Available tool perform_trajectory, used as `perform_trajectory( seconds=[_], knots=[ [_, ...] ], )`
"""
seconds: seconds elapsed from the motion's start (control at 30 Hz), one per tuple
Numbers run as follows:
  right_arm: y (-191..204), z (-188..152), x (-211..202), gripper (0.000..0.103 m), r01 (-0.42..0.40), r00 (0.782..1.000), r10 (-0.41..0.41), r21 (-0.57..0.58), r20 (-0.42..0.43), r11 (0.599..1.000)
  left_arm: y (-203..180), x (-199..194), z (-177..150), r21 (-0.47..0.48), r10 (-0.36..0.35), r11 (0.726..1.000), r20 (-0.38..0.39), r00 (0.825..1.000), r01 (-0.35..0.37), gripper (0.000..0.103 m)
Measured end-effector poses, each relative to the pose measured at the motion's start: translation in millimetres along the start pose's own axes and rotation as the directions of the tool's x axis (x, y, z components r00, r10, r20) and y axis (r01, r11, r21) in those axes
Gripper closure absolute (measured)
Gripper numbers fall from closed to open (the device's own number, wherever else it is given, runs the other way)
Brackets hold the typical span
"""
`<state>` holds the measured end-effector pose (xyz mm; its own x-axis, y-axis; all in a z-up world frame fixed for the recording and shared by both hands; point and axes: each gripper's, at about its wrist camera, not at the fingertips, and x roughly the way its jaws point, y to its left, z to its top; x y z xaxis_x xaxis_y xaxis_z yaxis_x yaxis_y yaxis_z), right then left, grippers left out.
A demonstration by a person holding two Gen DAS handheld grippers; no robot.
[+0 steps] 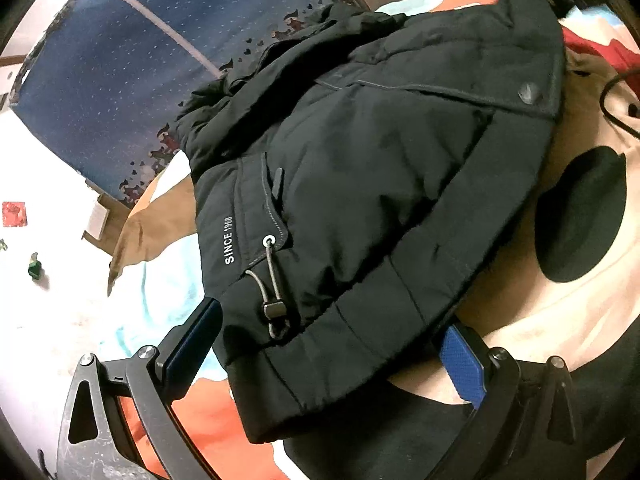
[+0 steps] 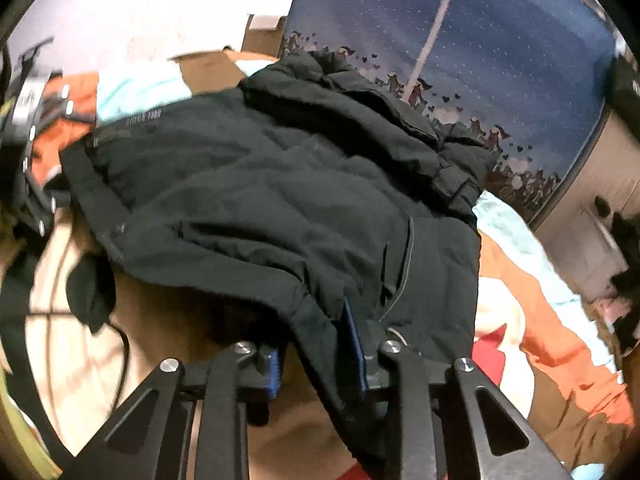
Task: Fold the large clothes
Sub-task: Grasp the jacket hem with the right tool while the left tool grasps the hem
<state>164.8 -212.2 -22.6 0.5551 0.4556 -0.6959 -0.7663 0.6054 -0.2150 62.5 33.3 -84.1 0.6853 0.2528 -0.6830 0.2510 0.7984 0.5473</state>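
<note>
The black jacket (image 1: 380, 184) lies spread over a patterned bed cover (image 1: 168, 288), hem toward both cameras. The left claw (image 1: 332, 344) stands wide open, its pads either side of the hem corner near the drawcord toggle (image 1: 274, 308), gripping nothing. The right claw (image 2: 320, 356) is narrowed onto the opposite hem corner and pinches the fabric, likely so both corners can be lifted together for a fold.

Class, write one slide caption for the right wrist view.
Right gripper pinching the hem of a black jacket on a patterned bed.

Patterned bedcover (image 1: 168, 292), blue starry curtain (image 1: 132, 60), cardboard box (image 2: 208, 66), black cable (image 1: 612, 108)
</note>
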Motion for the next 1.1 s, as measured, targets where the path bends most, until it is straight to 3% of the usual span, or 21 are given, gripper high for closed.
perform_trajectory(
  seconds=[0.27, 0.53, 0.63, 0.73, 0.83, 0.97, 1.1],
  knots=[
    [-19.8, 23.5, -1.2, 0.080, -0.054, 0.998, 0.051, 0.125, 0.025, 0.991, -1.6, -13.4, 8.0, 0.042, 0.062, 0.997, 0.089, 0.994, -0.066, 0.008],
    [-16.6, 16.3, 2.3, 0.080, -0.026, 1.000, 0.028, 0.135, -0.008, 0.990, -2.9, -17.9, 10.8, 0.087, -0.023, 0.996, 0.098, 0.995, 0.015, 0.072],
    [-12.5, 11.2, 3.9, 0.085, -0.020, 0.999, 0.024, 0.129, -0.023, 0.991, -1.6, -17.1, 14.7, 0.075, -0.053, 0.996, 0.089, 0.995, 0.046, 0.088],
    [-11.0, 8.4, -5.2, 0.093, -0.017, 1.000, 0.018, 0.156, -0.001, 0.988, 12.2, -22.5, 21.5, -0.024, -0.082, 0.996, 0.105, 0.991, 0.085, 0.094],
    [-8.6, 8.7, -25.4, 0.095, 0.000, 0.999, -0.007, 0.170, 0.039, 0.985, 29.1, -36.9, 27.0, -0.119, -0.089, 0.987, 0.135, 0.987, 0.106, 0.096],
    [-7.3, 7.1, -52.6, 0.095, 0.017, 0.997, -0.029, 0.172, 0.069, 0.985, 40.3, -67.8, 30.7, -0.158, -0.084, 0.981, 0.188, 0.979, 0.114, 0.096],
    [-2.8, 4.8, -74.4, 0.096, -0.012, 0.998, 0.003, 0.145, 0.062, 0.989, 48.1, -98.1, 30.0, -0.196, -0.112, 0.968, 0.210, 0.971, 0.155, 0.097]
  ],
)
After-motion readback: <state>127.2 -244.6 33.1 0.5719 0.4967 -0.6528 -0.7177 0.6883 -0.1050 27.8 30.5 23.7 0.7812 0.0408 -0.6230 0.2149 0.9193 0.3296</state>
